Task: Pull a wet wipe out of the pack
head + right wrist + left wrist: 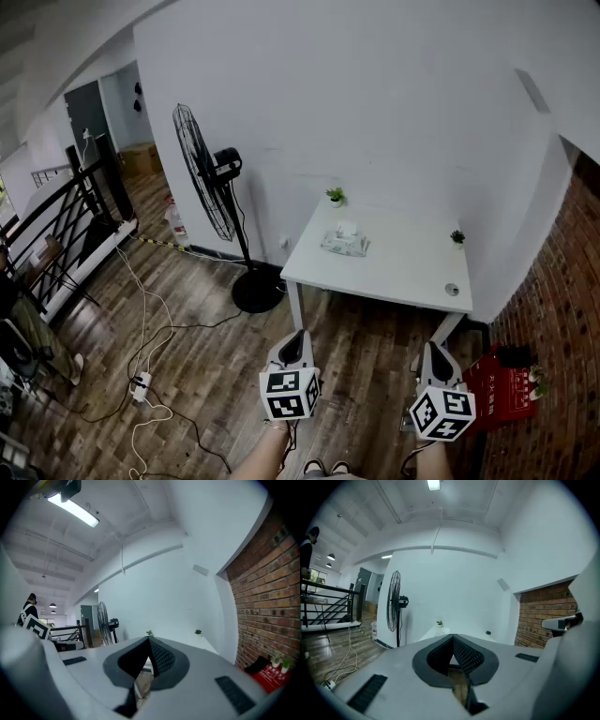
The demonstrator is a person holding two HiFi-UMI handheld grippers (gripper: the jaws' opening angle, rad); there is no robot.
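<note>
Evidently only at the approach step: no contact yet with the wet wipe pack point(345, 244), lying toward the back left of the white table point(403, 277), well apart from both tools. Holding left gripper point(296, 339) and right gripper point(435, 352) low over the wood floor point(206, 366), short of the table, each with jaws closed tip to tip on nothing. Next, judging from this: step up to the table, open the jaws, steady the pack with one gripper, pinch at its opening with the other.

The wipe pack point(345, 244) on the worktop point(394, 272) is showing too small for its opening to be told
</note>
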